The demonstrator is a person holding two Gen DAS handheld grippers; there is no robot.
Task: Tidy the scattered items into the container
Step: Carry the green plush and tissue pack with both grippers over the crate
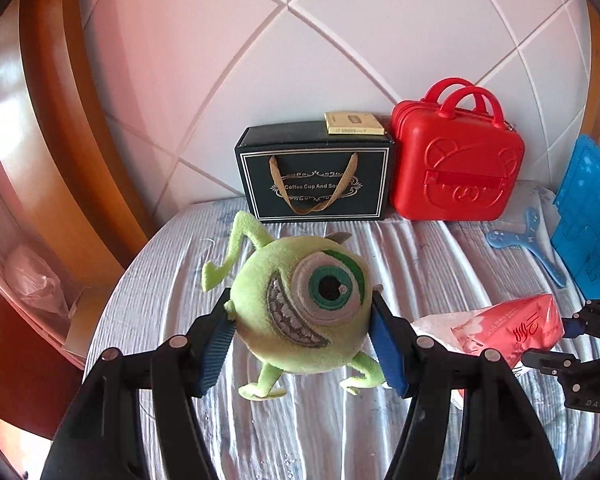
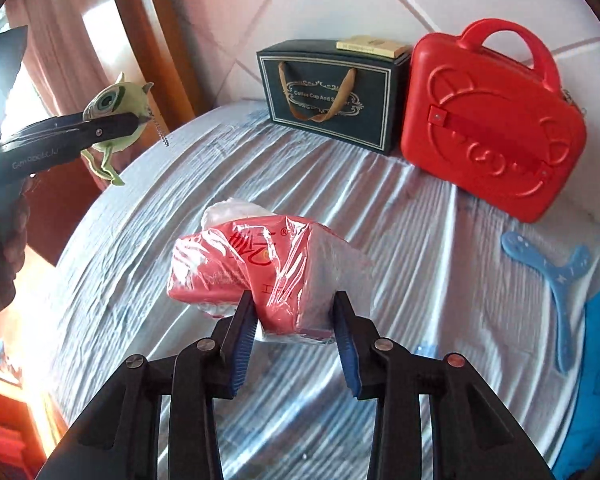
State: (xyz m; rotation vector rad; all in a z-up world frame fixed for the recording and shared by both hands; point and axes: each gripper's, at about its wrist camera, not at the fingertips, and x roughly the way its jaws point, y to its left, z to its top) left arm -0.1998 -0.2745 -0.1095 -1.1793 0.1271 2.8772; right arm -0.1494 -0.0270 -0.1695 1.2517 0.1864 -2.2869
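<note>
While both items were lifted clear of the striped bed cover, each was held by its own claw. The green one-eyed plush toy was gripped between the blue pads of the left gripper, its round body squeezed at the sides and its thin limbs dangling below the fingers. The red tissue pack, wrapped in loose clear plastic, was pinched at its near end by the right gripper, with most of the pack jutting out beyond the fingertips.

Ahead of both claws, against the padded headboard, a red carry case stood closed beside a dark gift box; which one served as the container could not be told.

A firm, steady squeeze seemed advisable, because the slippery wrap could slide.
</note>
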